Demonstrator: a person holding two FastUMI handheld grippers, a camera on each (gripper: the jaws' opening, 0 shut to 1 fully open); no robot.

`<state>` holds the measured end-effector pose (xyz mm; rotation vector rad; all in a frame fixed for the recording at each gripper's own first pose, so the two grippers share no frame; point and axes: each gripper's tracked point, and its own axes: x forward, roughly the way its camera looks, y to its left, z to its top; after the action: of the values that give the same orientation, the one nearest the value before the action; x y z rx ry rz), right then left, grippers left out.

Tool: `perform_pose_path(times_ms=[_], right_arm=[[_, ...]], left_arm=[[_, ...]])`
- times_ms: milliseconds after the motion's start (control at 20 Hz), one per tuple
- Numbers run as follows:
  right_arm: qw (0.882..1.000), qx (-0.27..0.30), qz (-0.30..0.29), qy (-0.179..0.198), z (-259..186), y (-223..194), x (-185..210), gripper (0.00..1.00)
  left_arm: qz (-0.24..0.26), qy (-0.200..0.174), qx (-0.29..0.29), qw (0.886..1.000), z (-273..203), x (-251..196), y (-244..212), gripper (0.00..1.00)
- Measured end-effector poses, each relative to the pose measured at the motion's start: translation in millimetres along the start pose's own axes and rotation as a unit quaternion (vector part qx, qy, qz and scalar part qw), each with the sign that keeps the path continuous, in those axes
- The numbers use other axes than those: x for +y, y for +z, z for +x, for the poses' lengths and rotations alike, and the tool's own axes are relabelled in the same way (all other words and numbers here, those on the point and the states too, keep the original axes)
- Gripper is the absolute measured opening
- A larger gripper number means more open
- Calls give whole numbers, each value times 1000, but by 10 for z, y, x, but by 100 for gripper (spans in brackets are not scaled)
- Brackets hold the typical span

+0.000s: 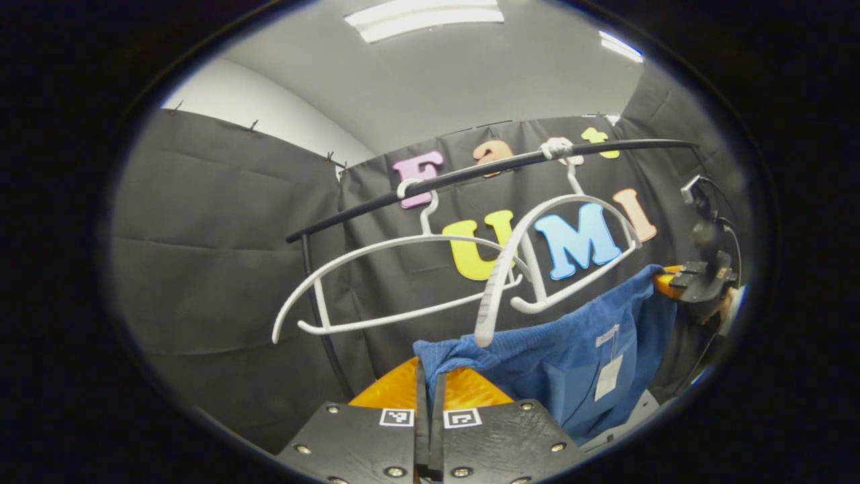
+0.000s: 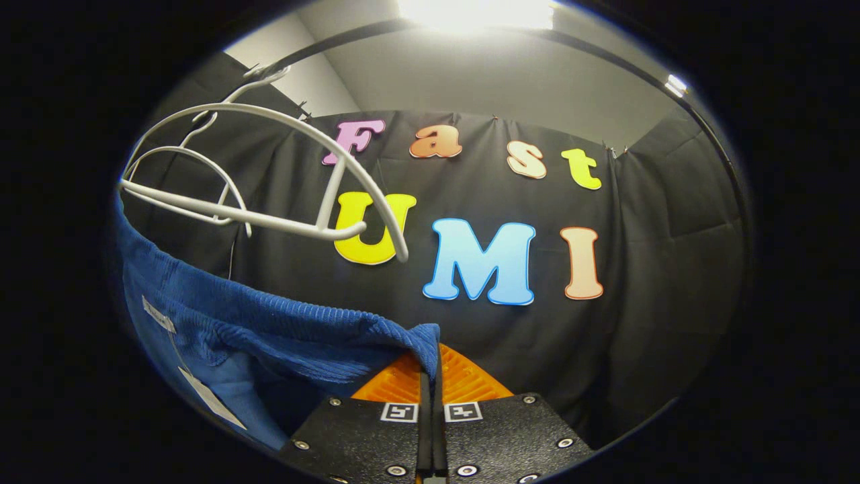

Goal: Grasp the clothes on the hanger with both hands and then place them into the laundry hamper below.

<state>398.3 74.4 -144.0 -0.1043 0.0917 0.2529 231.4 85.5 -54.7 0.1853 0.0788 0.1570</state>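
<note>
A blue ribbed garment (image 1: pixel 557 356) with white tags hangs stretched between my two grippers, below the white hangers. My left gripper (image 1: pixel 430 376) is shut on one top corner of it. In the left gripper view the other gripper (image 1: pixel 692 282) holds the far corner at the right. In the right gripper view my right gripper (image 2: pixel 431 366) is shut on a corner of the blue garment (image 2: pixel 269 329), which droops to the left. Two bare white hangers (image 1: pixel 403 282) (image 2: pixel 269 181) hang on a black rail (image 1: pixel 484 171); the garment is off them.
The black rail stands on a dark upright post (image 1: pixel 316 302) at the left. A small camera on a stand (image 1: pixel 695 191) sits at the far right. Black cloth walls close in behind and at both sides.
</note>
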Motion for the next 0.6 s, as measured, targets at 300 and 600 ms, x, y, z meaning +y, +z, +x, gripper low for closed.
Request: perform_pose_path(times_ms=[300, 600], right_arm=[[1000, 20, 12, -11, -579, -15, -18, 0], [999, 25, 29, -24, -1017, 40, -19, 0]], left_arm=[[-19, -27, -2, 999, -292, -92, 30, 1], [-46, -56, -12, 997, -511, -162, 140, 0]])
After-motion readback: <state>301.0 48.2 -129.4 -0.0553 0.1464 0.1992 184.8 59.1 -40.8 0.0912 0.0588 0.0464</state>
